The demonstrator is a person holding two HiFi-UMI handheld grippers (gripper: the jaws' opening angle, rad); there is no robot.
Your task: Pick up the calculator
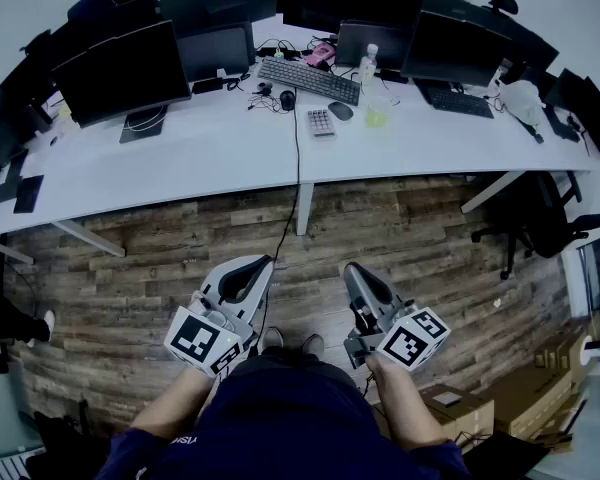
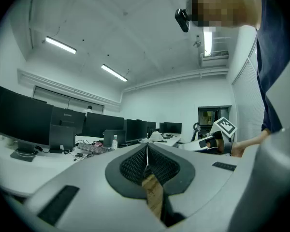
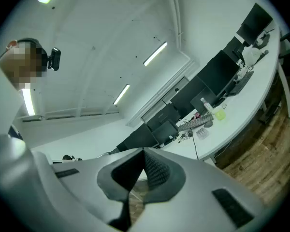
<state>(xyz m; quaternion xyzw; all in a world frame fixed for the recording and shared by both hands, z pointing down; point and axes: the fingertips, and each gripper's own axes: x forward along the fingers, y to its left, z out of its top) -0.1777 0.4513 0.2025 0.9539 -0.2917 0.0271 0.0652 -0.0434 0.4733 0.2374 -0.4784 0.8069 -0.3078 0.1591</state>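
Observation:
The calculator [image 1: 321,121], small and grey with rows of keys, lies flat on the white desk [image 1: 210,153] just in front of the black keyboard [image 1: 309,79]; it also shows small and far off in the right gripper view, calculator [image 3: 201,133]. Both grippers hang low over the wooden floor, well short of the desk. My left gripper [image 1: 263,264] is shut, its pads meeting with nothing between them [image 2: 146,148]. My right gripper [image 1: 350,268] is shut and empty too [image 3: 144,151]. Both point level toward the desk.
Several dark monitors [image 1: 125,71] line the desk's far side. A mouse [image 1: 340,111], a bottle [image 1: 368,64] and a yellow-green object [image 1: 377,117] sit near the calculator. A black cable [image 1: 296,183] hangs off the desk's front edge. An office chair [image 1: 540,223] stands right, cardboard boxes [image 1: 525,393] lower right.

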